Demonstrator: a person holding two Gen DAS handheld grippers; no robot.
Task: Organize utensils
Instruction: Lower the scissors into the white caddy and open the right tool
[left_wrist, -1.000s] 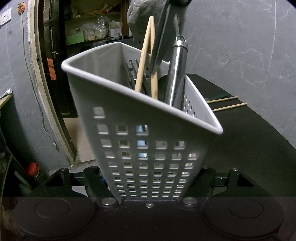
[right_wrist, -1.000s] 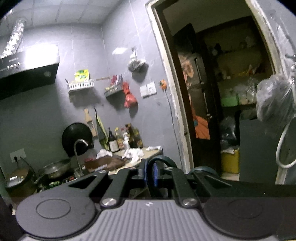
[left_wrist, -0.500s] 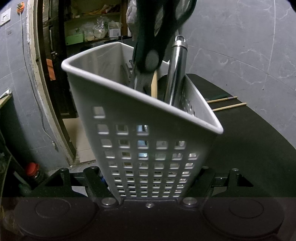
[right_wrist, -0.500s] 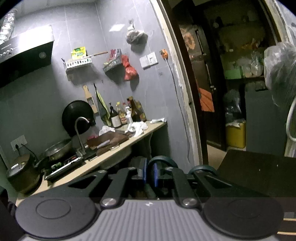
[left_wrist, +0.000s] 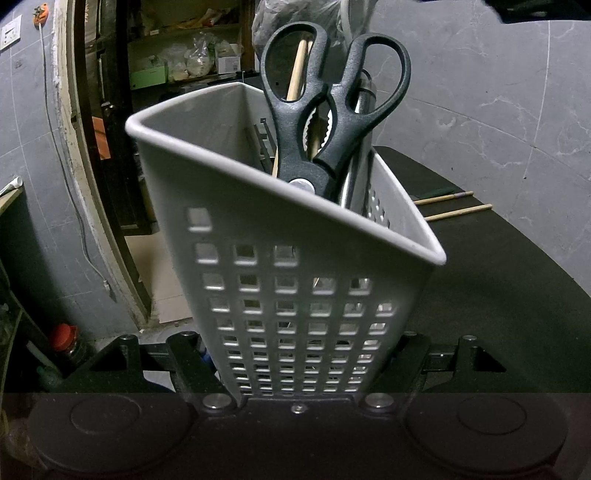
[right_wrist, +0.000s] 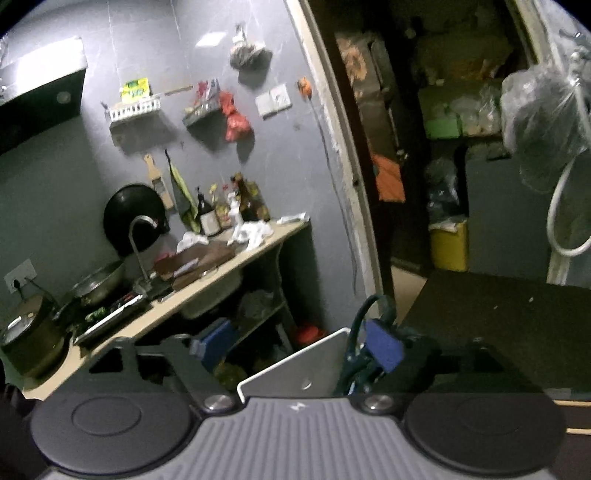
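Left gripper (left_wrist: 299, 373) clamps caddy (left_wrist: 295, 280), right gripper (right_wrist: 295, 354) jaws just opened, empty; scissors (left_wrist: 325, 110) dropped in, so back right straight up clear of handles.

one basket (left_wrist: 280, 236), one scissors (left_wrist: 317, 122), maybe four chopsticks (left_wrist: 458, 210).

Scissors (left_wrist: 332, 110) and a steel handle (left_wrist: 360, 147) are crowding the caddy's (left_wrist: 288, 266) mouth toward three o'clock, leaving open room toward nine o'clock.
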